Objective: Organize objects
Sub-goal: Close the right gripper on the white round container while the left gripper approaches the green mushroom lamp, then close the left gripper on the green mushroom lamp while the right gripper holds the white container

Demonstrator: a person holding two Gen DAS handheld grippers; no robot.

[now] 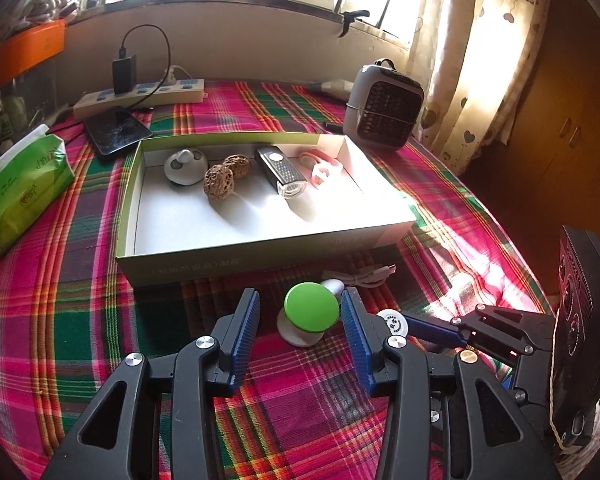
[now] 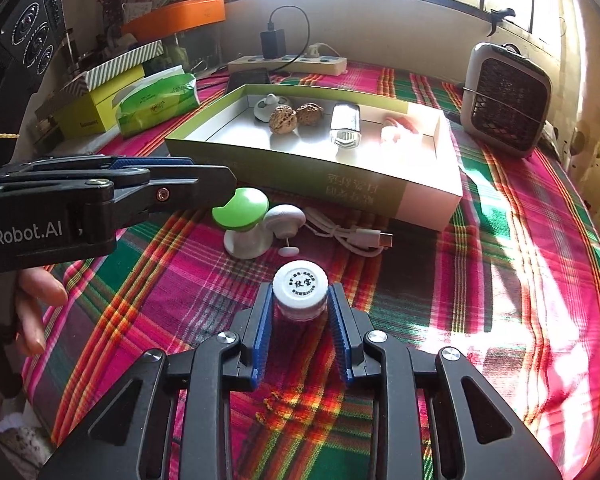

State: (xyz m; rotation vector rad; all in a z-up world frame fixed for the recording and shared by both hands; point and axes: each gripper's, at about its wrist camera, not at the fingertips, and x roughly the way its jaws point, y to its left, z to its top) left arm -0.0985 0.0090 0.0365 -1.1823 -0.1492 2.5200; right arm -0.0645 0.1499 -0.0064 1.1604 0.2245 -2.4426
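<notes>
My left gripper (image 1: 302, 316) stands open around a green-capped knob on a white base (image 1: 310, 314), which rests on the plaid cloth; a gap shows on the knob's left side. From the right wrist view the left gripper (image 2: 216, 176) comes in from the left over that green knob (image 2: 242, 210). My right gripper (image 2: 300, 302) is shut on a small jar with a white printed lid (image 2: 300, 284), low over the cloth. The jar (image 1: 392, 320) sits just right of the left gripper. Behind lies an open shallow box (image 1: 240, 264) holding two walnuts (image 1: 220, 182), a white gadget, a light and a pink item.
A white mushroom-shaped piece (image 2: 286, 218) and a coiled white cable (image 2: 352, 236) lie before the box wall (image 2: 300, 168). A small grilled heater (image 1: 384, 110) stands back right, a green tissue pack (image 1: 24, 188) left, a power strip (image 1: 140, 98) and phone (image 1: 118, 132) behind. A person's hand (image 2: 36, 308) shows lower left.
</notes>
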